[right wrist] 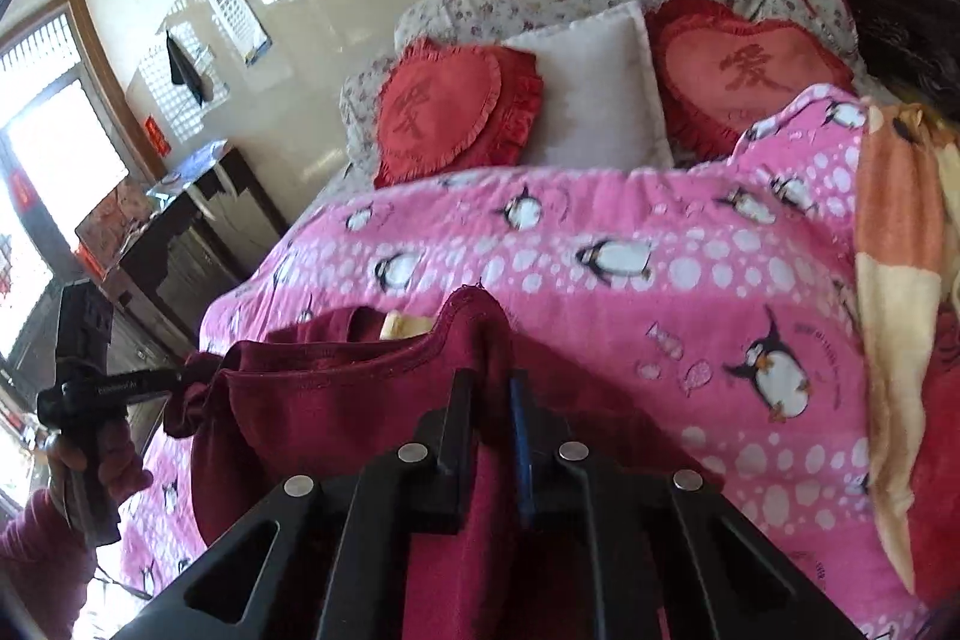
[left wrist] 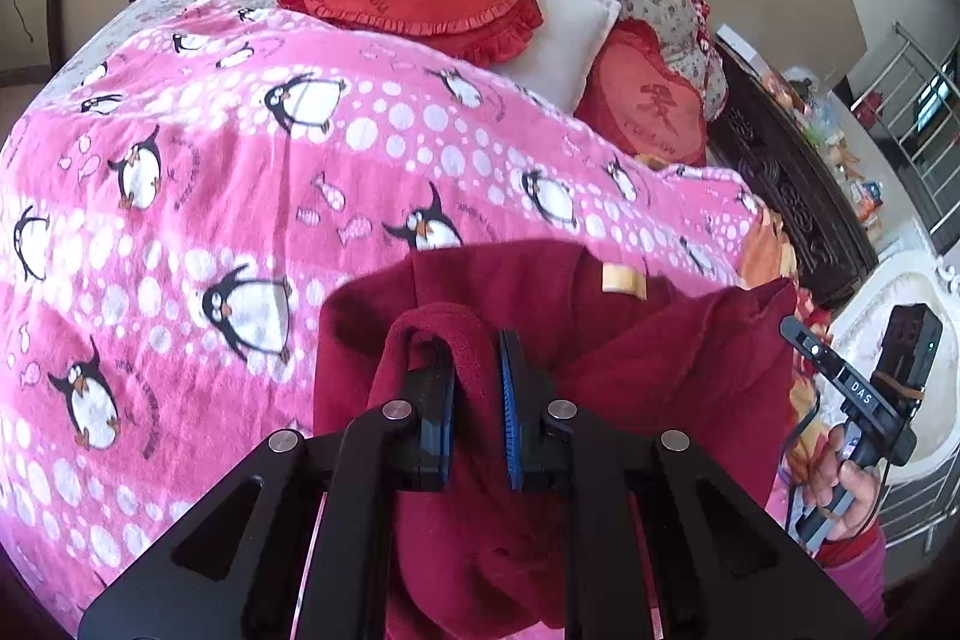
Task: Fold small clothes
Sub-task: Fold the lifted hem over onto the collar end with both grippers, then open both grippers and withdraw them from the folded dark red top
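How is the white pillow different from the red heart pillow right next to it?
The white pillow is plain and square, while the red heart cushion is heart-shaped. The red heart cushion has a frilly edge and a big character in its middle; the white pillow has neither. Both lean at the head of the bed, touching each other, behind the pink penguin blanket.

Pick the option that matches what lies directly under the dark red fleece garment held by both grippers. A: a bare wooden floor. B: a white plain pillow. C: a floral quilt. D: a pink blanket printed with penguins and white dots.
D: the dark red fleece garment, clamped in the left gripper and the right gripper, hangs over the pink penguin blanket.
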{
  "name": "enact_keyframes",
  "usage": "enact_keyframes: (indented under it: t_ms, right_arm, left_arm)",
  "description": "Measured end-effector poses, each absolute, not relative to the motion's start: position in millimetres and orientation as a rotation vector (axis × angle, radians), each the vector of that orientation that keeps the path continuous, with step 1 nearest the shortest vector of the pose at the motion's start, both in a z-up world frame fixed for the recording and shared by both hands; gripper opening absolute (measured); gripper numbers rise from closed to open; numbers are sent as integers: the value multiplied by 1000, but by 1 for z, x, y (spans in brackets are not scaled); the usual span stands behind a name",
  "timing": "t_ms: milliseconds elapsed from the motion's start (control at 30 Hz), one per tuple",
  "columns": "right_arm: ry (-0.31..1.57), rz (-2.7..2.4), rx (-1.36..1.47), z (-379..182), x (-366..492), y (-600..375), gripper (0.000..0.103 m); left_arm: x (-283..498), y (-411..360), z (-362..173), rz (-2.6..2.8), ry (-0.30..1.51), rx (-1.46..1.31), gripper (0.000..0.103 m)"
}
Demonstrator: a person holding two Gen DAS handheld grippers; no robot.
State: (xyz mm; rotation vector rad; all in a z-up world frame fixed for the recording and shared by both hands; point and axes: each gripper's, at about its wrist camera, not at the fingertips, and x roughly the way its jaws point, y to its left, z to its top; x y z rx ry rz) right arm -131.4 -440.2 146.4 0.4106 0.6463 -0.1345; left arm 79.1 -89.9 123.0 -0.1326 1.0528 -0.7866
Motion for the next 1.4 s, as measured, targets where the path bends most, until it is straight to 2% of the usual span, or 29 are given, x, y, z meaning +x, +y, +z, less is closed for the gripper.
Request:
enact_keyframes:
  t_ms: [167,267,333,367,400,433,467,500,533,800,1133,1200,1233,1400]
  right_arm:
    - [728,-268,312,130,-90,-445,11]
    - [830,-295,314,97,-66,-448,11]
    - [850,-292,361,85,-65,-455,12]
    - [840,-291,394,86,-70,-460,18]
    - [829,-299,419,90,-76,-463,25]
    - [809,-310,444,95,-83,-467,35]
    - [783,-314,469,101,-93,-471,36]
    - [767,-310,484,110,-102,-470,36]
    - [759,-299,496,116,-110,-470,36]
    - [763,-157,525,142,-179,-436,36]
    - [889,-103,461,92,-211,-388,36]
    - [878,-106,410,88,-211,-383,30]
    - [871,-115,398,87,-211,-382,17]
    - [828,-154,352,106,-228,-386,10]
  left_arm:
    - [100,-104,101,-738,1125,-167,15]
    - [103,-102,96,-736,1160,-185,21]
    - [102,-95,102,-752,1167,-203,29]
    - [102,-91,105,-758,1171,-206,31]
    - [101,-88,108,-766,1173,-210,36]
    - [99,-84,113,-774,1170,-214,50]
    - [97,-79,118,-764,1148,-217,59]
    - [95,-74,125,-741,1114,-219,72]
    - [92,-65,134,-716,1061,-233,76]
    - [60,-49,136,-761,1061,-227,76]
    - [-8,-31,100,-770,1111,-114,76]
    - [-12,-26,96,-760,1123,-118,76]
    - [-13,-24,96,-755,1129,-121,76]
    - [-18,-9,101,-756,1108,-157,76]
